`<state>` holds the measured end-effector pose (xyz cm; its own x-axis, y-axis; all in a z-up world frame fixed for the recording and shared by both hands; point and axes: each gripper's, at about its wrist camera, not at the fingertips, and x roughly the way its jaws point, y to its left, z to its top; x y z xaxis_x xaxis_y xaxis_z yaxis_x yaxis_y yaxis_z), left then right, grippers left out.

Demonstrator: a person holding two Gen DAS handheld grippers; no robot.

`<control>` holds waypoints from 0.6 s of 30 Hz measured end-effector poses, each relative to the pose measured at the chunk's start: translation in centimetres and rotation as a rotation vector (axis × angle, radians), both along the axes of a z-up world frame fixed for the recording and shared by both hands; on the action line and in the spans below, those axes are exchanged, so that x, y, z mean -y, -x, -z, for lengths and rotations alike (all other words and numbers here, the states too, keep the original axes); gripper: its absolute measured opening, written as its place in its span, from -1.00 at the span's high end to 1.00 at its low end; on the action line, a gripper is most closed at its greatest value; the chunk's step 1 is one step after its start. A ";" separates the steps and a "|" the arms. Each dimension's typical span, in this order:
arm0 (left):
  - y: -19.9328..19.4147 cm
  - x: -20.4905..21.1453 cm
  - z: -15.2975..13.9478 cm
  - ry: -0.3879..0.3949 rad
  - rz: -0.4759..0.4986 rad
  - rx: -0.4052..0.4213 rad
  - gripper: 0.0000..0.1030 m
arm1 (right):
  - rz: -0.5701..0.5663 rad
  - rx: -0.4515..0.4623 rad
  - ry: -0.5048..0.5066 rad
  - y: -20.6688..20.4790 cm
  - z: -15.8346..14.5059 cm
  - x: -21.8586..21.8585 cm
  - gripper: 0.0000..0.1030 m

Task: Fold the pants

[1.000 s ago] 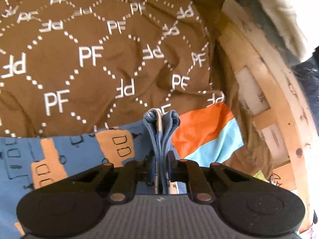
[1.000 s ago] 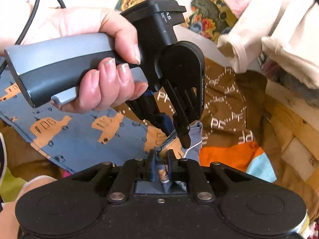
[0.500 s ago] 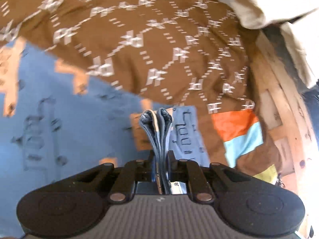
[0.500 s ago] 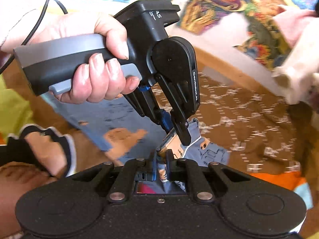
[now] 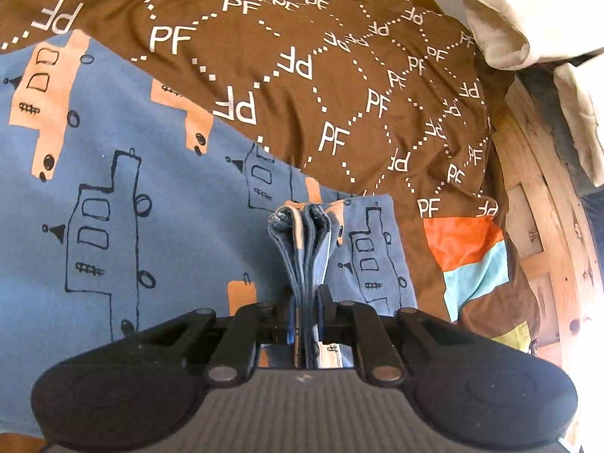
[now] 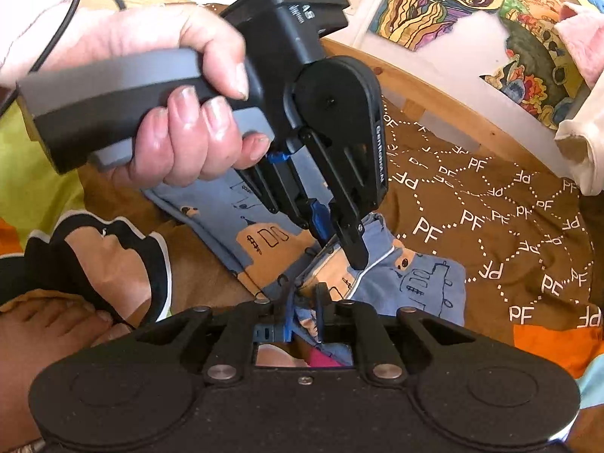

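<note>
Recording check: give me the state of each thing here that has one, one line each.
Left gripper: jaws shut on the bunched hem of the pants.
Right gripper: jaws opening, pants fabric between them.
Pants: partly folded, lying on the brown bedspread.
Bedspread: spread out, wrinkled.

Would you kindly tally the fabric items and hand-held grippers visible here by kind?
Blue pants: 1
Brown PF blanket: 1
Cream garments: 2
Hand-held grippers: 2, left and right
Total: 6
</note>
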<state>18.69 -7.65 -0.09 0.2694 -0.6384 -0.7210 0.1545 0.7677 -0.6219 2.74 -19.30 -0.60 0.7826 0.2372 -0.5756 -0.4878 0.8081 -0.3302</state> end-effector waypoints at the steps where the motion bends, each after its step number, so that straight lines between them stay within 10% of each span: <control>1: -0.1 0.0 0.0 0.001 -0.006 -0.010 0.77 | -0.002 0.002 0.008 0.1 0.1 -0.1 0.76; 18: -0.4 -4.0 -2.6 -0.048 -0.008 0.062 0.77 | -0.018 -0.026 -0.100 -0.9 -2.4 -2.3 0.83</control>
